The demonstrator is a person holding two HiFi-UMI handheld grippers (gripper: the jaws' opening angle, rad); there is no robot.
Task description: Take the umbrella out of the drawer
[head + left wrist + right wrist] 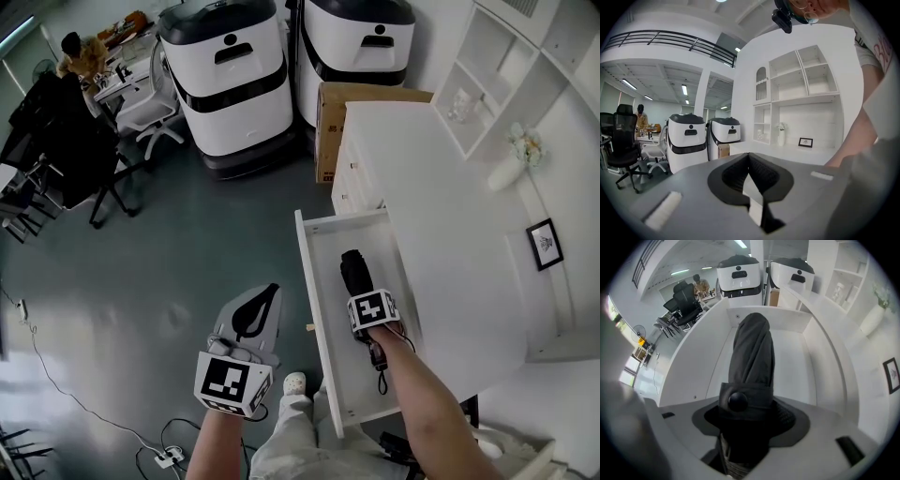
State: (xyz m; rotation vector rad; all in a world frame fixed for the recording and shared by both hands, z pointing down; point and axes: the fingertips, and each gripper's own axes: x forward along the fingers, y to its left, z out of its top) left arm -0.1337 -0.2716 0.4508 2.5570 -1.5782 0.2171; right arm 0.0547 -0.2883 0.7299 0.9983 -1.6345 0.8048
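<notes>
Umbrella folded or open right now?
Folded. The umbrella is a tight dark roll with its strap buttoned around it, held by the right gripper.

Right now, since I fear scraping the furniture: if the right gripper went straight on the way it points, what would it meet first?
The right gripper points steeply down, shut on the black folded umbrella; straight on lies the white floor of the open drawer, probably close, though depth is unclear.

Drawer point(314, 309) stood pulled out of cabinet point(441, 187), umbrella point(354, 272) lengthwise inside, near end btwn right gripper point(745, 427) jaws. Left gripper point(265, 298) was left of drawer, over floor. Box point(330, 117) sat at cabinet's far end, machine point(361, 56) behind it.
</notes>
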